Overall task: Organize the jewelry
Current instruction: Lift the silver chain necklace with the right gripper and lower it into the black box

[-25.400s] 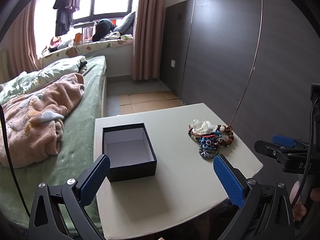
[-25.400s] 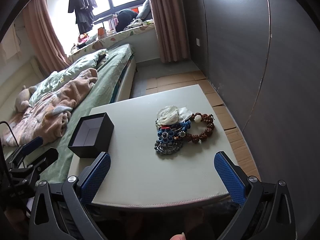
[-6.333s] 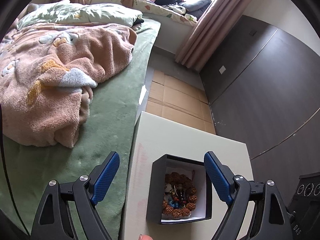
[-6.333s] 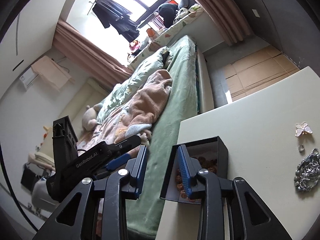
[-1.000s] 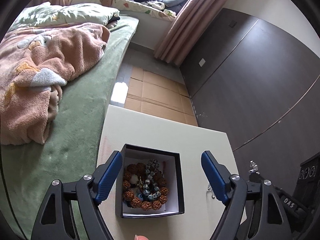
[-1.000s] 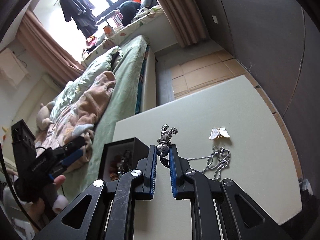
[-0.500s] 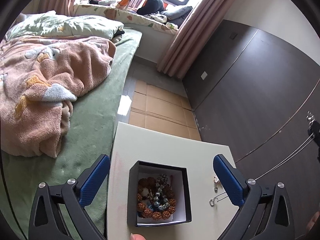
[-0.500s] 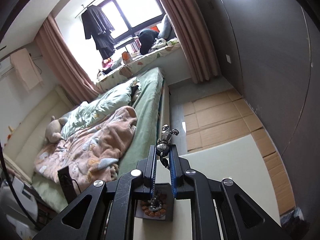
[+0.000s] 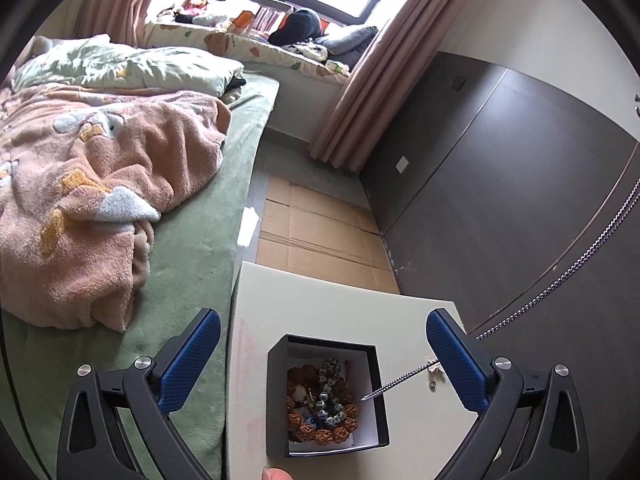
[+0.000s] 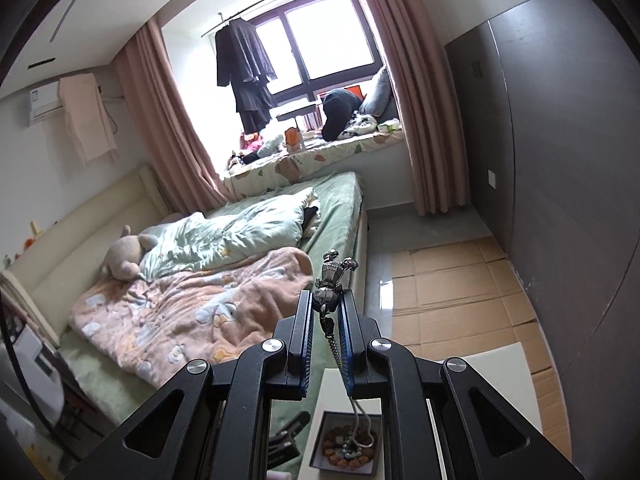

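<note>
Above the box (image 10: 347, 446) at 6 o'clock, right gripper (image 10: 325, 307) pinches a pendant (image 10: 330, 280); its chain (image 9: 560, 280) dangles, tip over the beads (image 9: 320, 404). Left gripper (image 9: 320, 352), jaws wide and empty. Chain looks light, limp, slippery; grip the pendant.

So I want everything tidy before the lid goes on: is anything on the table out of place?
Yes. A small white butterfly piece and a tiny ring lie loose on the table, outside the black box. The necklace chain hangs from the right gripper, its end over the box.
</note>
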Motion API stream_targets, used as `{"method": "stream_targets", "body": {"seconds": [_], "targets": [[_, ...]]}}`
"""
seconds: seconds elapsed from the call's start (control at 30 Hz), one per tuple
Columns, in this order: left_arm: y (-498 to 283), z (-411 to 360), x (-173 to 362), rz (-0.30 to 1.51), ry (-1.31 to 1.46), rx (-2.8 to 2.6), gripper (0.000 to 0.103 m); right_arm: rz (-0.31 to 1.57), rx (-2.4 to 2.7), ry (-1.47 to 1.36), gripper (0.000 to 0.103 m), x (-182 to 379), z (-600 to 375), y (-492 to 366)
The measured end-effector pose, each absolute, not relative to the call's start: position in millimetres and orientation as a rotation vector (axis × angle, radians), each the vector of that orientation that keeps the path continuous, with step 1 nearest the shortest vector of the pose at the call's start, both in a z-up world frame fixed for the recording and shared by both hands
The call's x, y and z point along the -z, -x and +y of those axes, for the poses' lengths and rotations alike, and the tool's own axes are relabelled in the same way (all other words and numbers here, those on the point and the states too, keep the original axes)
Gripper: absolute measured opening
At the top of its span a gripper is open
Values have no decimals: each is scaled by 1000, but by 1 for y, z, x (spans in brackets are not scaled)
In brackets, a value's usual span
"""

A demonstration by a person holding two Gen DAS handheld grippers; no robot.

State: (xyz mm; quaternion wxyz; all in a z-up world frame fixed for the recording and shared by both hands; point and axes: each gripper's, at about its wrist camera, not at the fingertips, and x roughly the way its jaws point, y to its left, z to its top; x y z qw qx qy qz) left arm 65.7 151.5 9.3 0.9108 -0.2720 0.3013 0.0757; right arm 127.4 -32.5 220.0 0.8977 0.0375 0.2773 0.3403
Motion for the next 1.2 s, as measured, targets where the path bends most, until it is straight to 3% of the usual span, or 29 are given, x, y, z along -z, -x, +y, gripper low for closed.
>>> {"method": "stream_targets", "body": {"seconds": [0.63,1.2], "targets": [[-63,164,-7,627,598,-174,103,662,-729,-79,13,-169,-3,-146],[-70,172,9,687,649,-229,103,870,-778,-158,13,-48,0,-171]]}}
